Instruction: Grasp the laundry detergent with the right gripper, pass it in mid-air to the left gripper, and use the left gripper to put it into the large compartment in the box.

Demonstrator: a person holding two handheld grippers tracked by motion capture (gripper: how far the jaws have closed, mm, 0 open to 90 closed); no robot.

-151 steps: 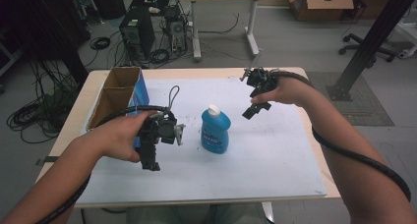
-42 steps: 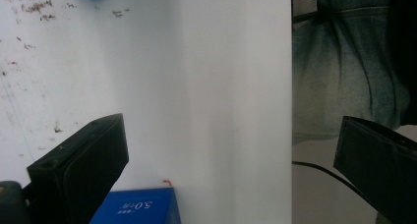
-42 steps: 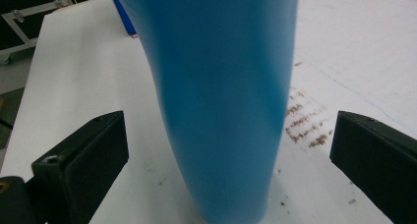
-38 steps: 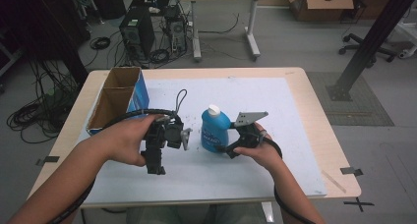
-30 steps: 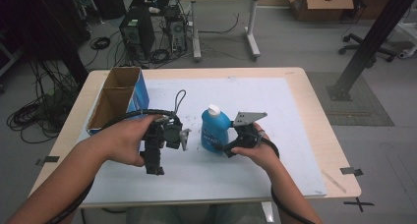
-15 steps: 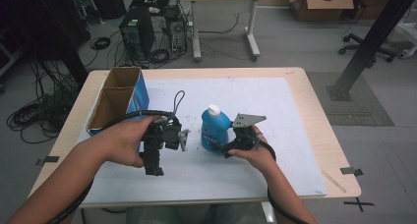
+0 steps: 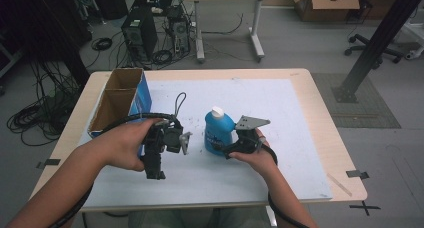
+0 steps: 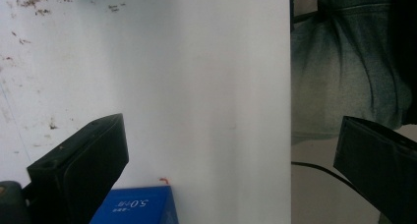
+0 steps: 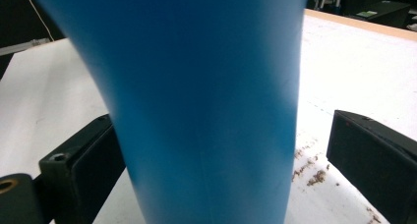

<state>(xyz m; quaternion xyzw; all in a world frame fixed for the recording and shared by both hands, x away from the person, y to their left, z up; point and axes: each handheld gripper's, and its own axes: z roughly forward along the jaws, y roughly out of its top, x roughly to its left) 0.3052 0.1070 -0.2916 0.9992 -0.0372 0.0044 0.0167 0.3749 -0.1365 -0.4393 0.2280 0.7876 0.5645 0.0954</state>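
Centrally, right gripper, jaws spread and just closing around upright blue bottle, right jaw still apart.

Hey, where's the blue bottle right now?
The blue bottle stands upright near the middle of the table in the high view, between the jaws of the right tool, with the cardboard box off to its left.

The high view looks forward and down from above the person's side of the table. The left gripper view faces straight down at its white sheet, fairly near. The right gripper view looks level, pressed close against the blue bottle, which the high view shares.
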